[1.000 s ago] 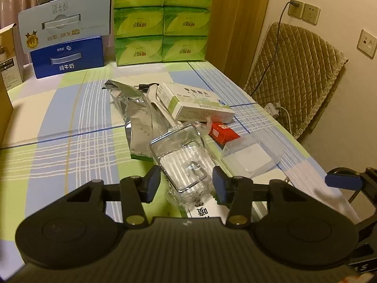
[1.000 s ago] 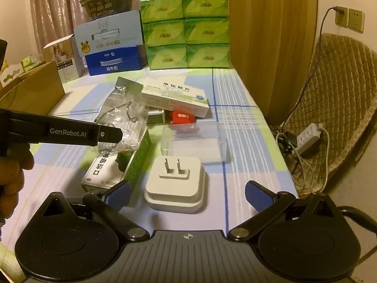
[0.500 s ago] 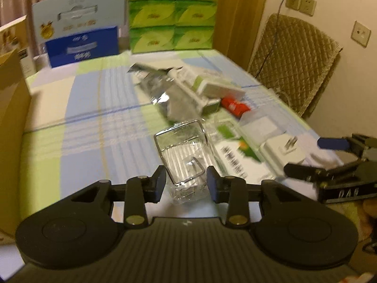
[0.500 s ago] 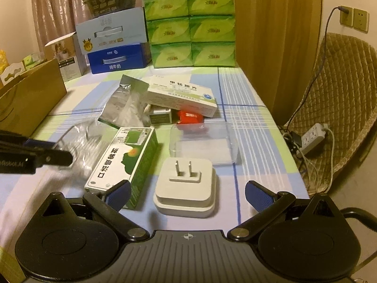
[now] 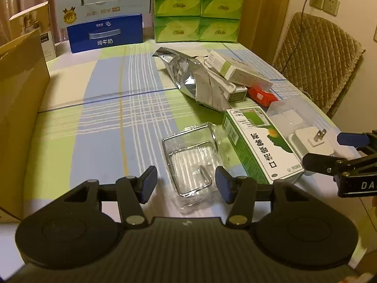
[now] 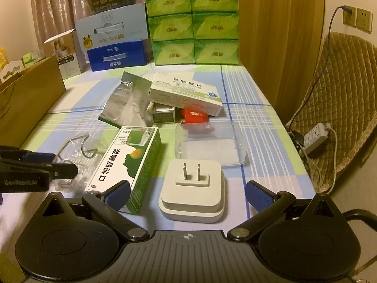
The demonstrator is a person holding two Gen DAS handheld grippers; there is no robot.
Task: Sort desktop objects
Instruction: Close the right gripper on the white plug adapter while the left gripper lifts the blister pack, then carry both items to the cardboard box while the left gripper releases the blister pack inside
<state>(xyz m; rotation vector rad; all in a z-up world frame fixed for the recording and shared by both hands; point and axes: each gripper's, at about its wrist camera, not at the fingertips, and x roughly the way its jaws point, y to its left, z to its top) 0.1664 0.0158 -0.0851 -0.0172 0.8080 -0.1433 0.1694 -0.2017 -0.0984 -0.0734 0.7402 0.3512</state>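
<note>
On the plaid-clothed tabletop (image 5: pixel 106 108), my left tool (image 5: pixel 186 186) is spreading its jaws around a clear plastic-wrapped wire rack (image 5: pixel 188 162), its long axis running away between unpressing pads, while my right tool (image 6: pixel 187 193) gapes empty over a white plug adapter (image 6: pixel 192 188).

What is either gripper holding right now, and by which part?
Nothing. The left gripper jaws are opening around the wrapped wire rack's near end, pads clear. The right gripper is open.

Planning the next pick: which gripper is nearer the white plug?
Right. The right gripper has the plug between its open fingers; the left gripper, jaws opening, sits past the green box, around the clear packet.
</note>
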